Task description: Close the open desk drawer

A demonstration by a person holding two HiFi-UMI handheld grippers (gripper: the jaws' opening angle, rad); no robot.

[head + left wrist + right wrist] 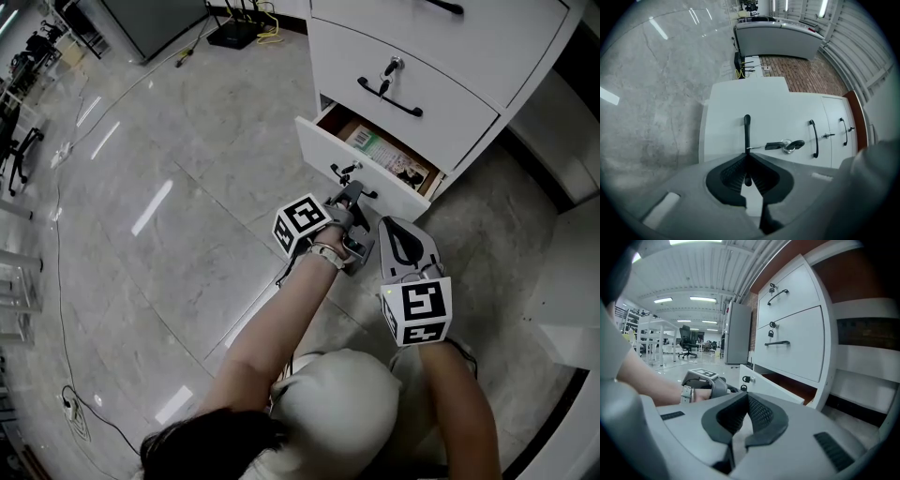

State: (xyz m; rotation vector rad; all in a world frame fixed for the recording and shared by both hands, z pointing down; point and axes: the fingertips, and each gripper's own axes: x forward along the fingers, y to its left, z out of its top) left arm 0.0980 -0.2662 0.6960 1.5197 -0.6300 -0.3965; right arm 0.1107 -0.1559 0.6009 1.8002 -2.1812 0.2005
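Observation:
The white cabinet's lowest drawer [319, 145] stands partly open, with printed papers [386, 155] showing inside. Its front [731, 122] carries a black bar handle [747, 127] and a key with a ring [787, 145] in the lock. My left gripper [353, 195] [747, 153] is shut on that handle, whose lower end shows between the pads. My right gripper [387, 225] [747, 395] hovers just right of it, a little short of the drawer front [773, 390], shut with nothing in it.
Above the open one are two closed drawers [417, 80], each with a black handle and a key. A white panel [572, 281] stands right of the cabinet. Cables [61, 309] trail over the glossy stone floor at left. My knee [333, 403] is below the grippers.

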